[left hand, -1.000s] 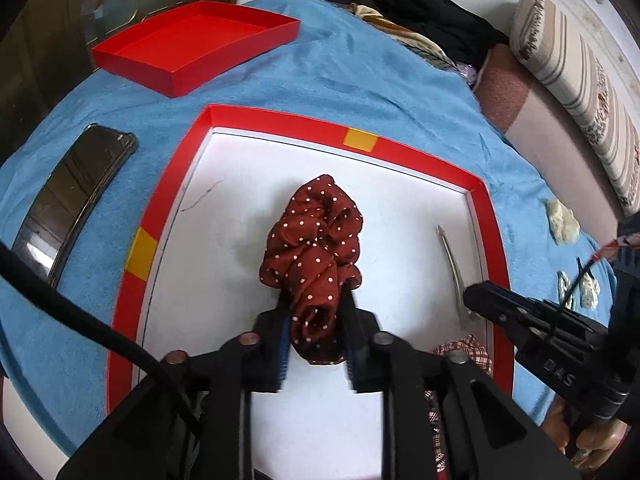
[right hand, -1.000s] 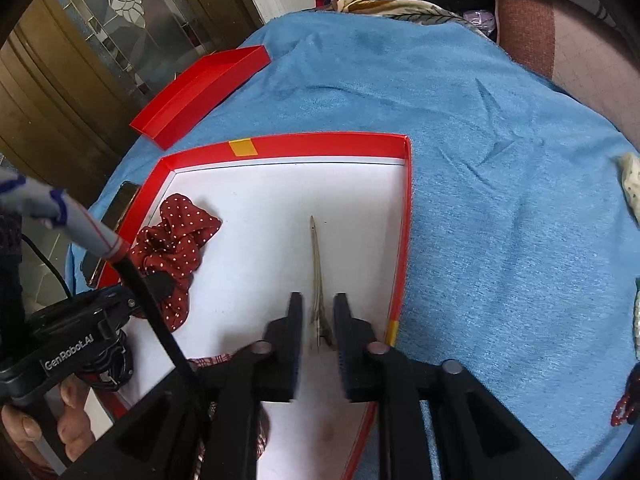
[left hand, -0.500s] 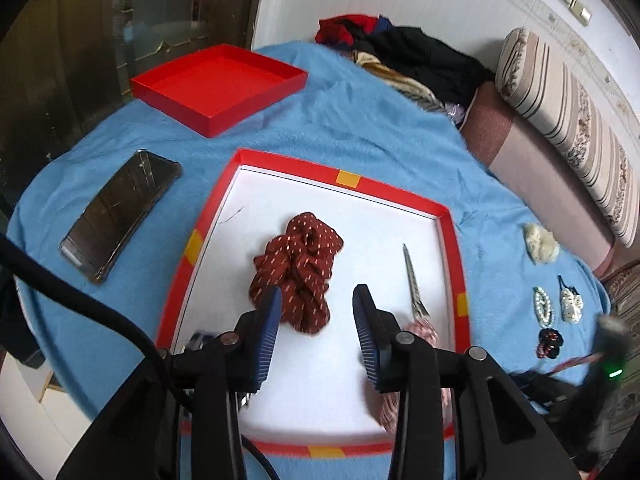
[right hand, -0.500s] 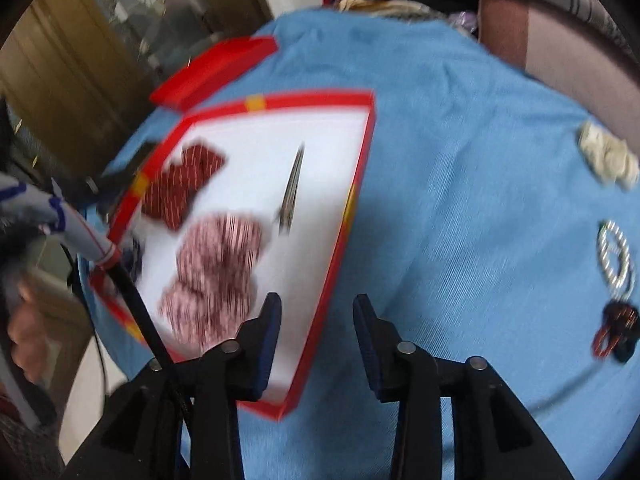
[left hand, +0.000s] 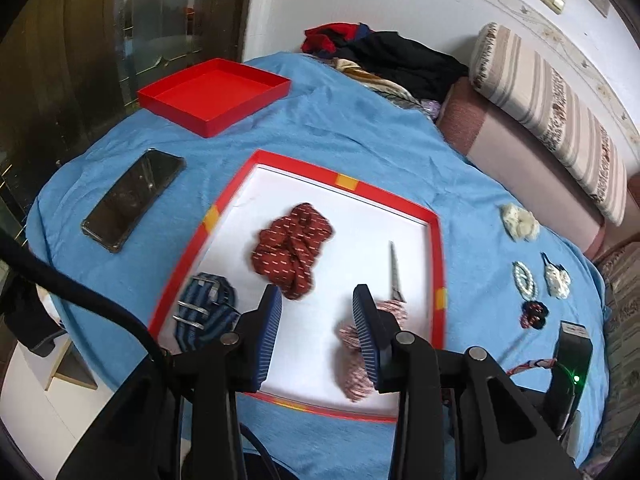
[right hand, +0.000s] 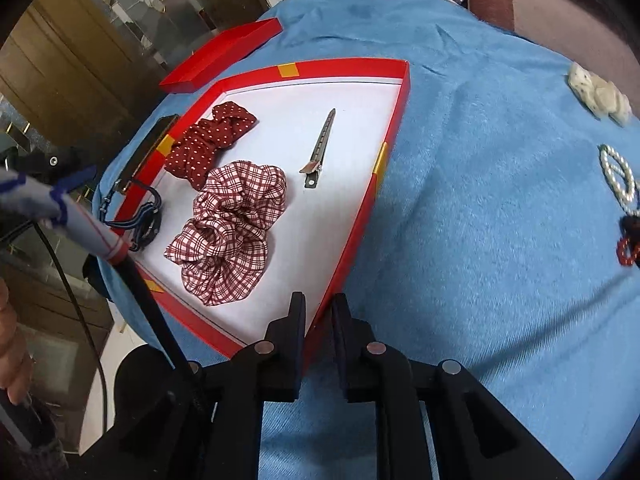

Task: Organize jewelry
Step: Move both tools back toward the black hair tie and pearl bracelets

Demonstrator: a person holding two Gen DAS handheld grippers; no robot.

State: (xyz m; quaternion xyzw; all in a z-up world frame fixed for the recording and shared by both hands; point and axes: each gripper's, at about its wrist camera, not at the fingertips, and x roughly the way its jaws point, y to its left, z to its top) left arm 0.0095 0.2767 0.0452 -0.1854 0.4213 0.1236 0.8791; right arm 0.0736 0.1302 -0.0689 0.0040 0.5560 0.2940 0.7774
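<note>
A red-rimmed white tray (left hand: 344, 181) (right hand: 344, 70) lies on the blue cloth. In it lie a dark red dotted scrunchie (left hand: 294, 250) (right hand: 210, 140), a red checked scrunchie (right hand: 234, 228) (left hand: 356, 368), a metal hair clip (left hand: 395, 272) (right hand: 320, 148) and a blue striped strap (left hand: 204, 312) (right hand: 146, 220). My left gripper (left hand: 316, 332) is open and empty, raised above the tray's near part. My right gripper (right hand: 318, 344) is nearly shut and empty, over the tray's near right rim. A cream scrunchie (left hand: 520, 222) (right hand: 600, 94), a pearl clip (left hand: 525, 278) (right hand: 618, 178), a white bow clip (left hand: 556, 276) and a dark red flower clip (left hand: 534, 315) (right hand: 628, 246) lie on the cloth to the right.
A black phone (left hand: 134, 198) lies left of the tray. An empty red box lid (left hand: 214, 94) (right hand: 220, 66) sits at the far left. Clothes (left hand: 384, 58) and a striped cushion (left hand: 552, 120) are at the back. The cloth's edge drops off at left and near.
Both grippers let go and pulled back and up from the tray: the left released the dotted scrunchie, the right the hair clip. The right gripper opened, then narrowed again.
</note>
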